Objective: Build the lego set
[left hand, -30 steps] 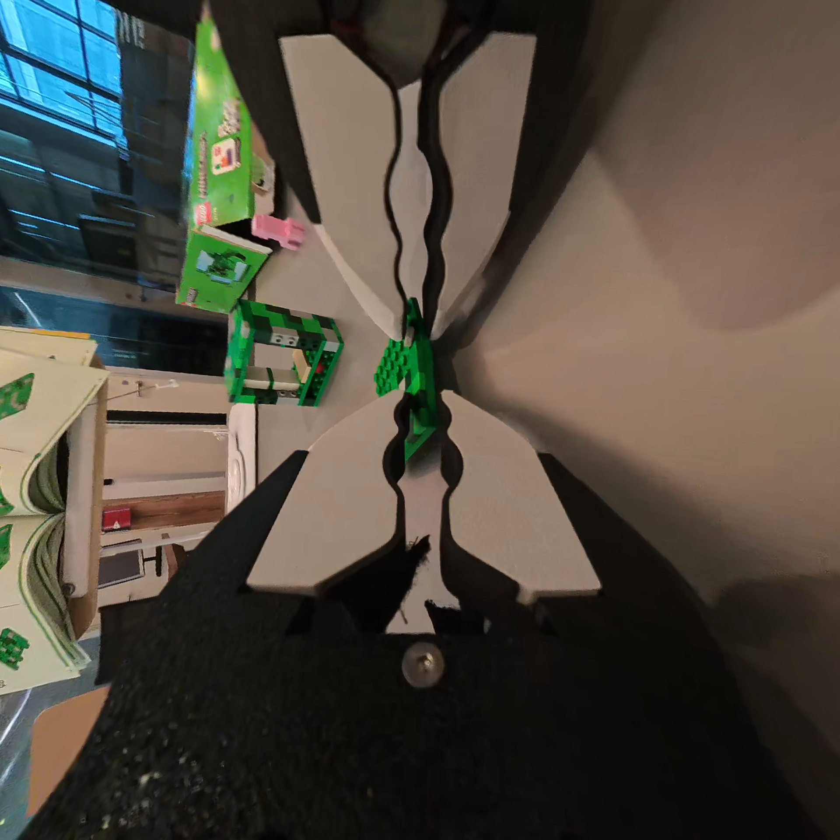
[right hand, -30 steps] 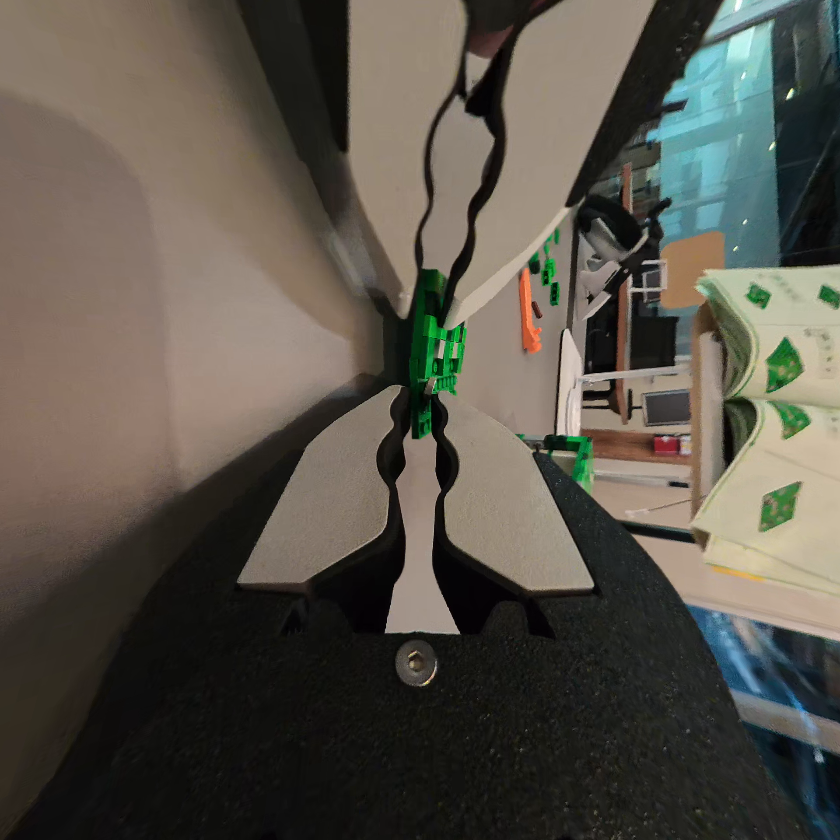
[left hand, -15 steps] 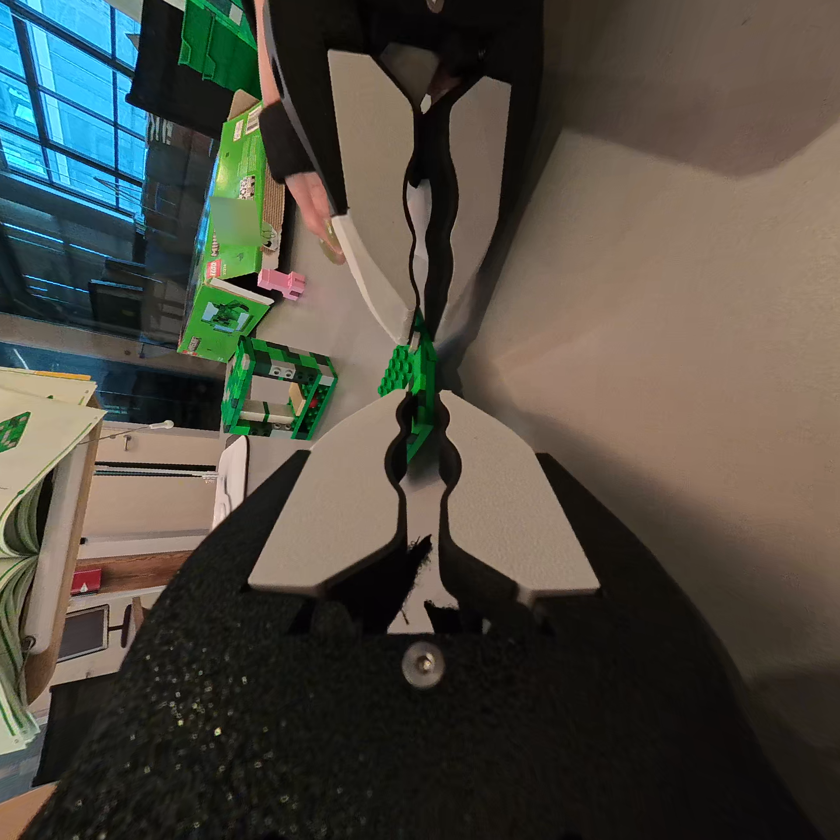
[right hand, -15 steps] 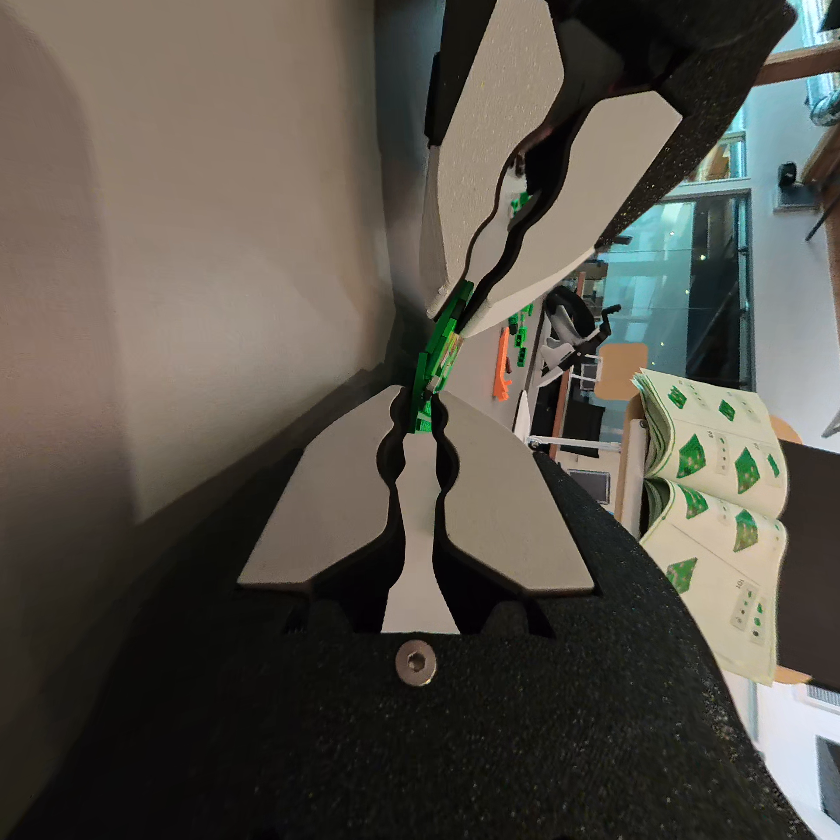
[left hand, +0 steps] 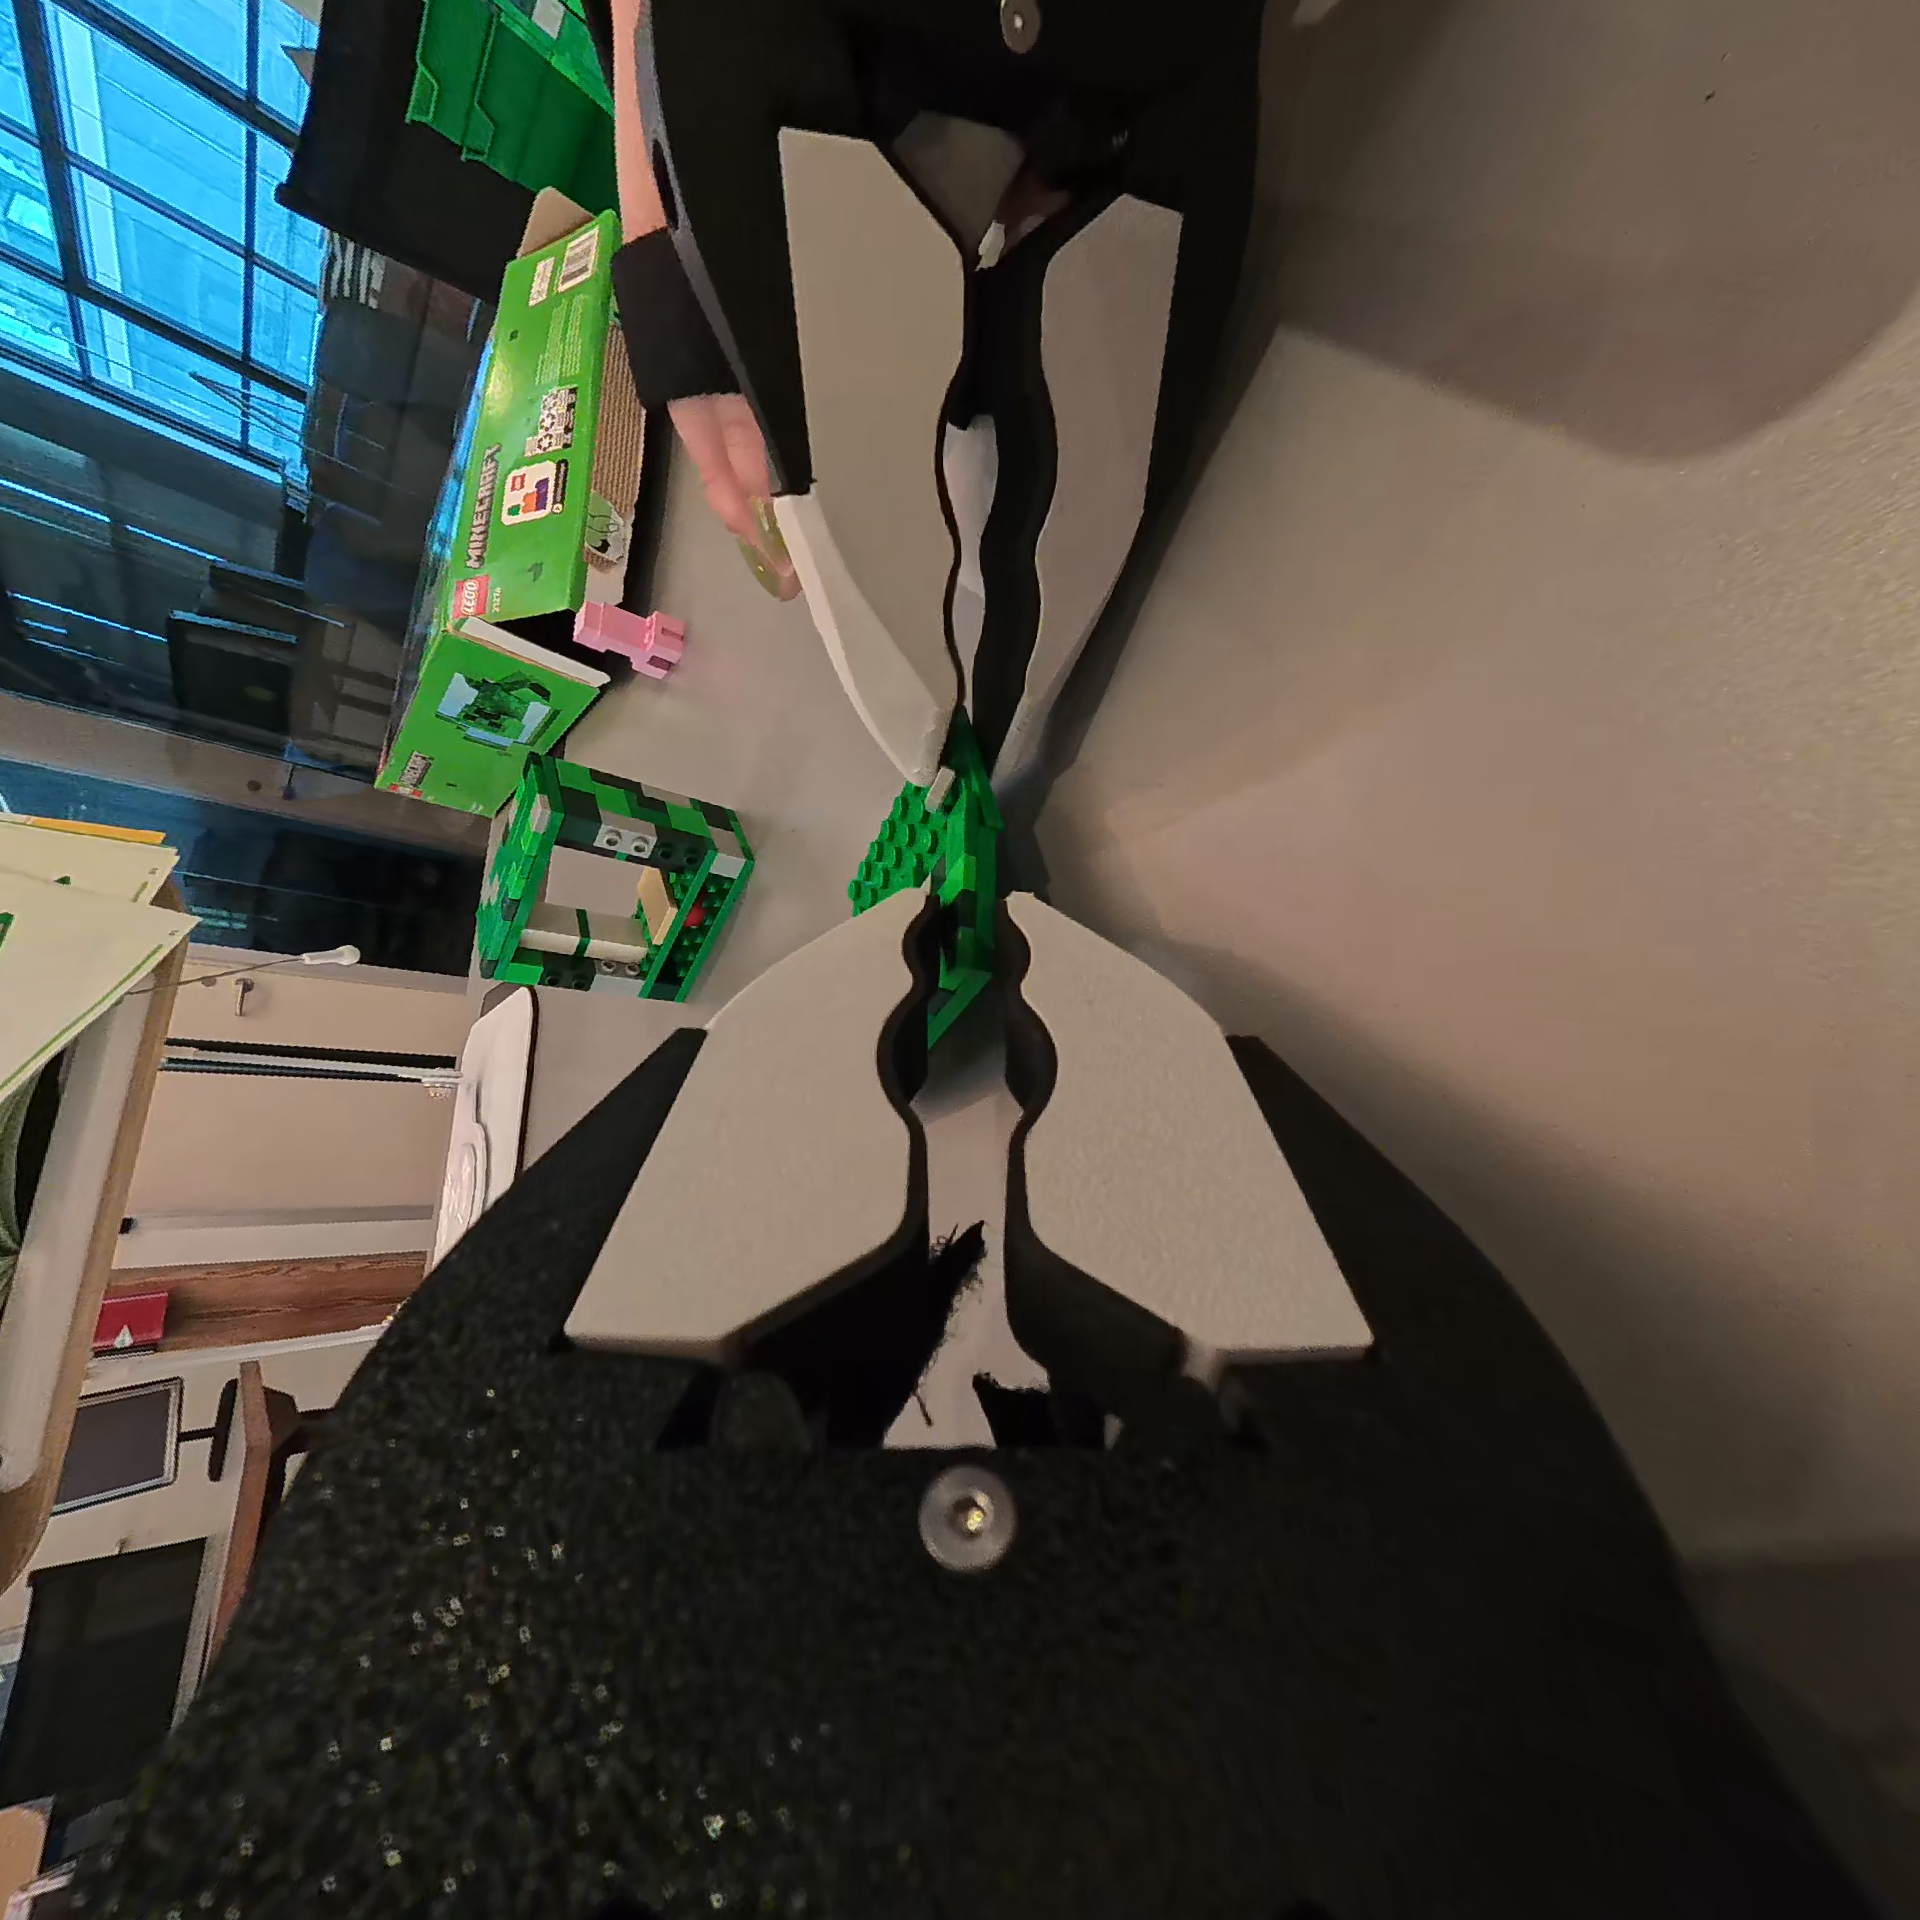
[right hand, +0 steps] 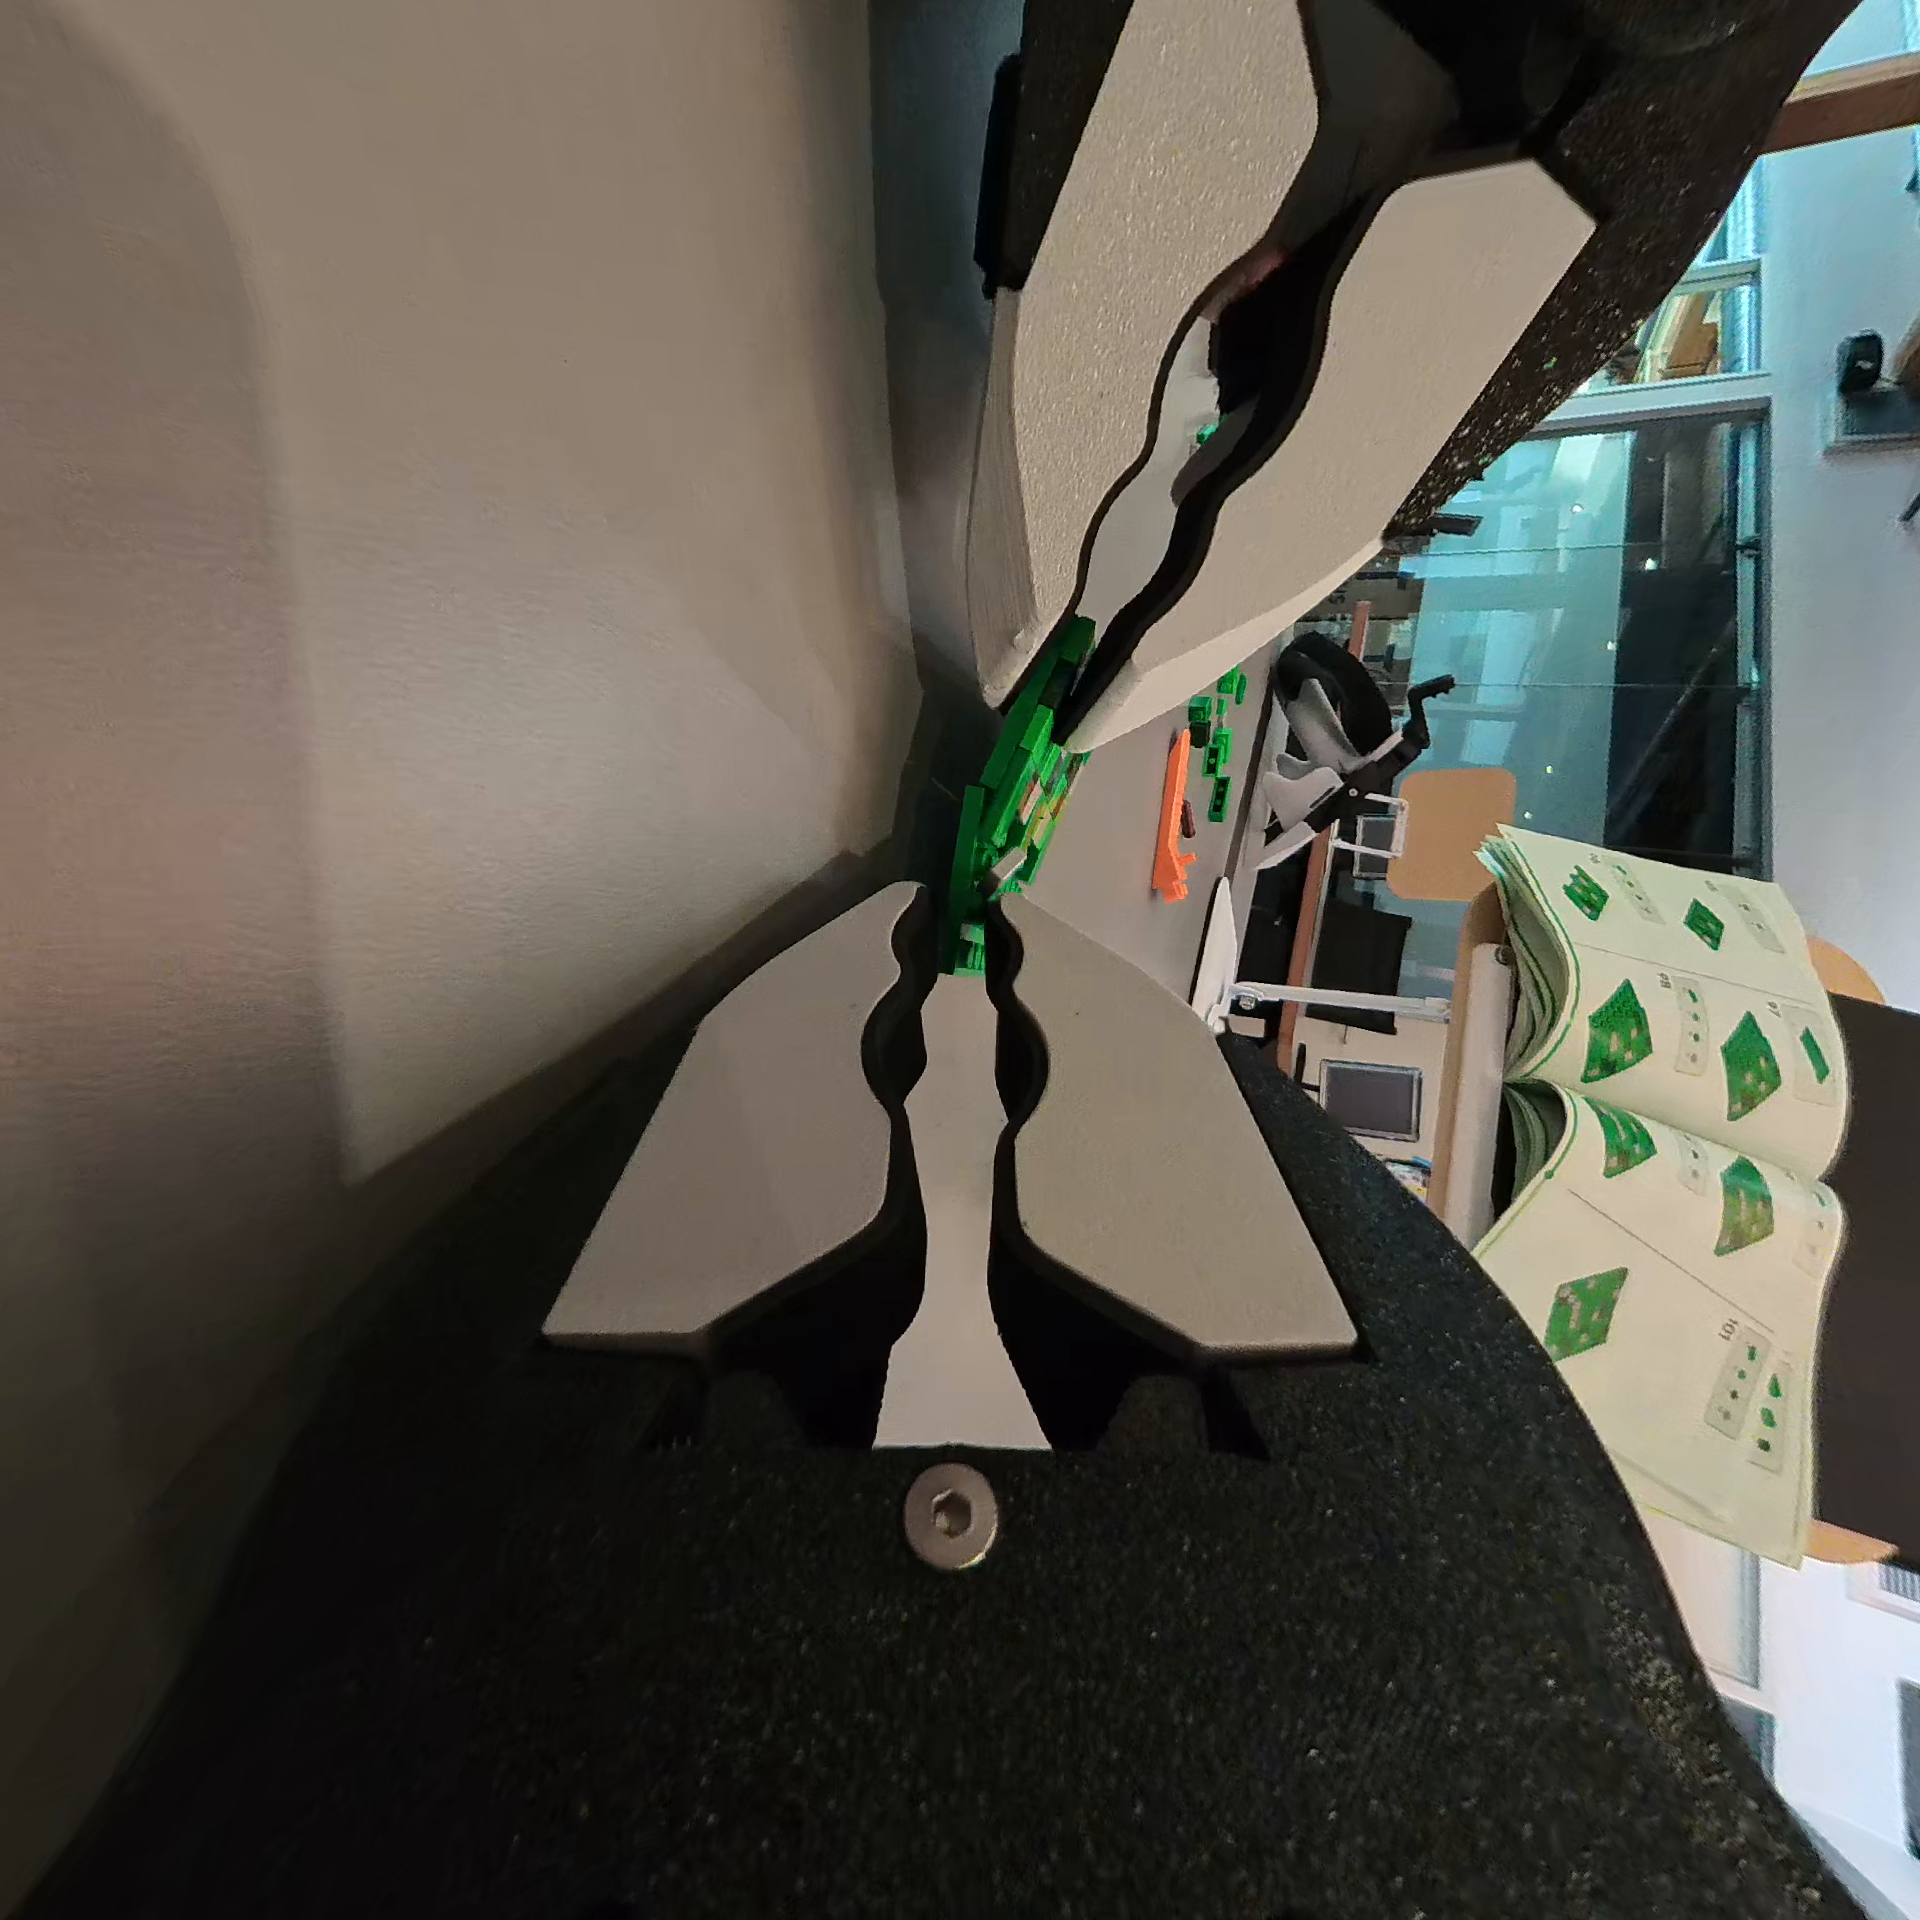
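Observation:
A flat green lego plate assembly (left hand: 914, 847) is held edge-on between both grippers above the grey table (left hand: 1455, 831). My left gripper (left hand: 961, 920) is shut on its near end. My right gripper (left hand: 961, 748) comes in from the opposite side and is shut on the far end. In the right wrist view, my right gripper (right hand: 961, 920) pinches the plate (right hand: 1023, 790) and the left gripper (right hand: 1070, 670) clamps its other end at an angle. A partly built green and black lego cube (left hand: 613, 894) stands on the table to the left.
A pink lego pig (left hand: 634, 636) and a green lego box (left hand: 520, 468) lie beyond the cube. An orange brick separator (right hand: 1174, 821) and loose green bricks (right hand: 1216, 748) lie on the table. An open instruction booklet (right hand: 1683, 1143) stands on a holder. A person's hand (left hand: 738, 457) holds the right gripper. My two grippers' fingertips are within a few centimetres of each other. Left tips and right tips are each some 25 cm from the pink lego pig (left hand: 634, 636).
Both grippers keep their hold on the green plate. The two have tilted against each other, so the left gripper now leans to the right in the right wrist view.

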Motion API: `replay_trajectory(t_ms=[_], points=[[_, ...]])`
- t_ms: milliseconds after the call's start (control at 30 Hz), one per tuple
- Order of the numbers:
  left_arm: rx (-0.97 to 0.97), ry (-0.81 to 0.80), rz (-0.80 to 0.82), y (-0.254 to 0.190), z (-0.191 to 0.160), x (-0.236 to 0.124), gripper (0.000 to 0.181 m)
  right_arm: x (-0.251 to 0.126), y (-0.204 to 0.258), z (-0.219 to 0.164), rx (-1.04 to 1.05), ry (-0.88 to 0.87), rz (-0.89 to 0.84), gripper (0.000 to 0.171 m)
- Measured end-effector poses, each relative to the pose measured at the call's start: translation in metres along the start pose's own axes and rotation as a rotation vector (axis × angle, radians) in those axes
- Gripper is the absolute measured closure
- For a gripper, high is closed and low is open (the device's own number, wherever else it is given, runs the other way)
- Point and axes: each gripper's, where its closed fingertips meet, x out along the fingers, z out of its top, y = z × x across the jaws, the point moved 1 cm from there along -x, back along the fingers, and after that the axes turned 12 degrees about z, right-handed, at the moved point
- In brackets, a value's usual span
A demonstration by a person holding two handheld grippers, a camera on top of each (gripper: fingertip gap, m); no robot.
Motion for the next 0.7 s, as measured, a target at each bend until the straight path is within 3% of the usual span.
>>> replay_trajectory(t_ms=[233,467,700], points=[[-0.008,-0.004,0.011,0.001,0.0,0.001,0.172,-0.002,0.0,0.0,0.034,-0.017,0.014,0.161],[-0.072,-0.005,0.025,0.006,0.0,0.001,0.173,-0.001,-0.012,0.008,0.156,-0.068,-0.012,0.146],[-0.086,-0.003,0.029,0.007,0.0,0.001,0.173,0.009,-0.016,0.008,0.125,-0.001,-0.053,0.163]])
